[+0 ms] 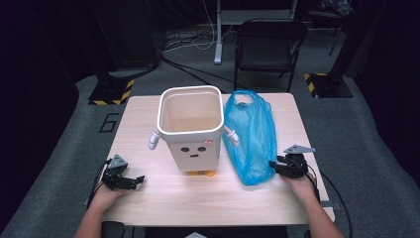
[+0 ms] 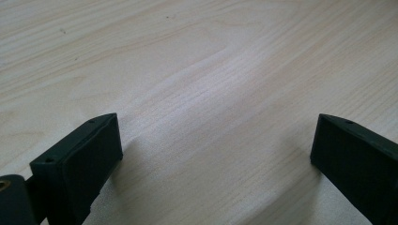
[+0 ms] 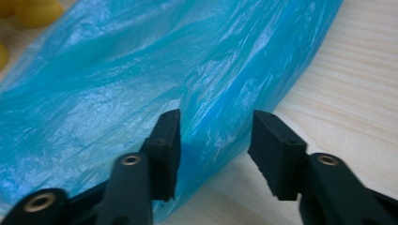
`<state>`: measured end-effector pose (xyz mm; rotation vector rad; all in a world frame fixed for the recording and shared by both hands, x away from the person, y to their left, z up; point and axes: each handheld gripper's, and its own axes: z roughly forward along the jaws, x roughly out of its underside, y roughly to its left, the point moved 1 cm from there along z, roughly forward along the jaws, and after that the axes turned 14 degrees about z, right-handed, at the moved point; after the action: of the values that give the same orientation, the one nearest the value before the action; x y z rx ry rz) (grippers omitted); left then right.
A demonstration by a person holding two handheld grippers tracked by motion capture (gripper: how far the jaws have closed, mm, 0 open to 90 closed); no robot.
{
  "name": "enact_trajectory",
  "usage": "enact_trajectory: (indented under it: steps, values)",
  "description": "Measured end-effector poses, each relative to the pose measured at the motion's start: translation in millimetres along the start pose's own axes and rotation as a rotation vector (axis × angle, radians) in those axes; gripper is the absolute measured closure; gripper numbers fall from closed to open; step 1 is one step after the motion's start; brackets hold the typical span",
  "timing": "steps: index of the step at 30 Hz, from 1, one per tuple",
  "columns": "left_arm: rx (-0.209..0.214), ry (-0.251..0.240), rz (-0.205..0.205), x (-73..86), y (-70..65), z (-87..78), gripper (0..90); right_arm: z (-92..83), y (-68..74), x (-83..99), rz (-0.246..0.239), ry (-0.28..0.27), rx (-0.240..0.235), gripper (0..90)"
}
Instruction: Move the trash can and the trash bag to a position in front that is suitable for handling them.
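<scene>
A blue plastic bag [image 1: 250, 134] lies flat on the wooden table [image 1: 143, 111], just right of a white bin [image 1: 190, 129] with a face drawn on it and small arm-like handles. My right gripper [image 1: 272, 166] sits at the bag's near right edge. In the right gripper view its jaws stand part open [image 3: 215, 136], with the bag's crinkled edge [image 3: 117, 79] running between them; the left pad is at the film, the right pad stands clear of it. My left gripper [image 1: 140, 181] rests near the table's front left, jaws wide open [image 2: 216, 140] over bare wood.
The bin stands upright at the table's middle on yellow feet [image 1: 203, 173], its mouth open and nothing visible inside. A black folding chair [image 1: 267, 44] and cables stand on the floor behind the table. The table's front edge is close to both hands.
</scene>
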<state>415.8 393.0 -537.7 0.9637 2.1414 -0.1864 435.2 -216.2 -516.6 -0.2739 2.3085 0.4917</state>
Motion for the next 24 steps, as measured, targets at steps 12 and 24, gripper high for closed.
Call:
enact_trajectory:
  steps: [12,24]
  values:
    - [-0.001,0.000,-0.002,0.2,-0.7,-0.4,2.0,-19.0,8.9,9.5,-0.038,0.042,-0.013,87.5]
    - [0.000,0.002,0.003,0.3,-0.8,-0.8,1.9,-60.1,12.6,34.3,-0.010,0.063,-0.062,72.5]
